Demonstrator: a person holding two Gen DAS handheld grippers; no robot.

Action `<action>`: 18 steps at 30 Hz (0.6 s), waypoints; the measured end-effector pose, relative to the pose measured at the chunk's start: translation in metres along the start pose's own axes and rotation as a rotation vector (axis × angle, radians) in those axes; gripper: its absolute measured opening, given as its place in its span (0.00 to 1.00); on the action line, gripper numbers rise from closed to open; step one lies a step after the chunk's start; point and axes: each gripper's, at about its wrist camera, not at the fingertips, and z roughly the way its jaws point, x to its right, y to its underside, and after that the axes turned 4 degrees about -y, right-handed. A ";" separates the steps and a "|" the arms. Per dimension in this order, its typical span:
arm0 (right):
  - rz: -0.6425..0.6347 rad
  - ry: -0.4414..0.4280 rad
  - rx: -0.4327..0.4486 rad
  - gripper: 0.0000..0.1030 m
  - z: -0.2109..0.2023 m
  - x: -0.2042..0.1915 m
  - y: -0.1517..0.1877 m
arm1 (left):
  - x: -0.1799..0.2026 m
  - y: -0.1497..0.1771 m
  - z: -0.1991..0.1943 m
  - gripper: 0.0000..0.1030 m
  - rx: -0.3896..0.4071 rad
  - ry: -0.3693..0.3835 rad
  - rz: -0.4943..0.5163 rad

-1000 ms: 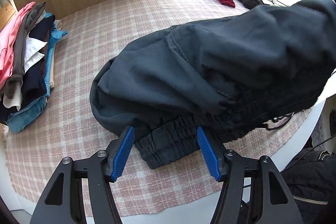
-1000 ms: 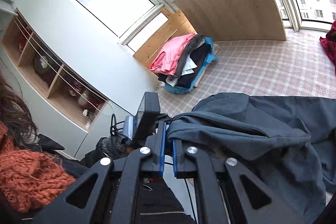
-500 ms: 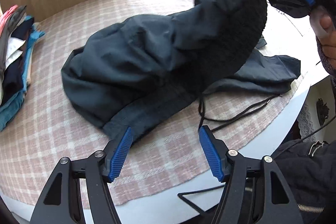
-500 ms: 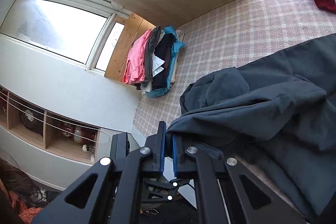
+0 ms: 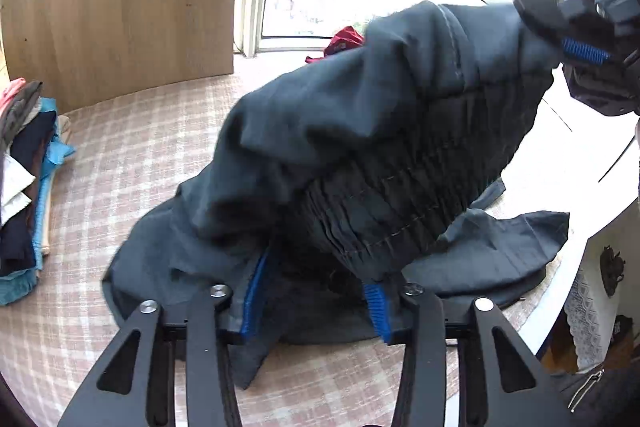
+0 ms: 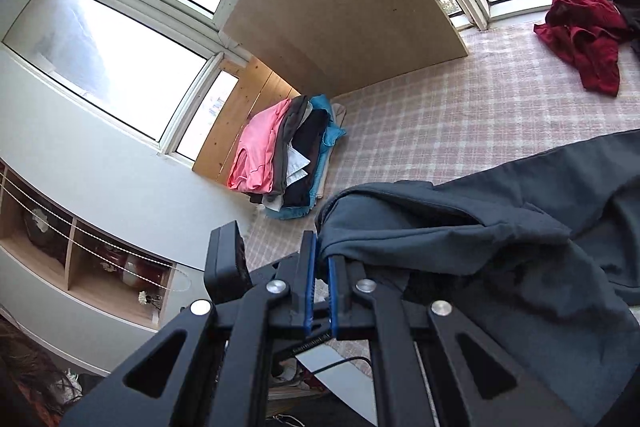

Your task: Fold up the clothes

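Above the checked surface, the right tongs are raised, clamped on the waistband of the dark trousers; the left tongs gape low, fabric draped between them. A folded pile lies far left, a red garment by the window

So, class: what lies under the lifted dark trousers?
Under the dark trousers: the checked cloth and the open left claw, whose finger ends they cover. Anything deeper stays hidden.
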 end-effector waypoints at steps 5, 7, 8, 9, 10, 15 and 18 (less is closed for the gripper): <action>0.001 -0.063 -0.078 0.06 0.033 -0.010 0.023 | -0.057 0.003 -0.044 0.25 0.040 -0.112 -0.035; -0.006 -0.096 -0.154 0.06 0.065 -0.020 0.050 | -0.082 0.007 -0.059 0.27 0.041 -0.139 -0.067; -0.007 -0.115 -0.206 0.06 0.083 -0.024 0.068 | -0.094 0.011 -0.065 0.30 0.037 -0.159 -0.081; -0.011 -0.134 -0.264 0.06 0.102 -0.029 0.090 | -0.104 0.016 -0.069 0.32 0.025 -0.183 -0.089; -0.022 -0.153 -0.337 0.05 0.121 -0.035 0.117 | -0.113 0.023 -0.071 0.32 0.009 -0.203 -0.095; -0.069 -0.139 -0.710 0.06 0.183 -0.050 0.212 | -0.166 0.076 -0.070 0.30 -0.134 -0.254 -0.144; -0.111 -0.051 -0.672 0.15 0.153 -0.040 0.209 | -0.181 0.107 -0.064 0.35 -0.223 -0.221 -0.191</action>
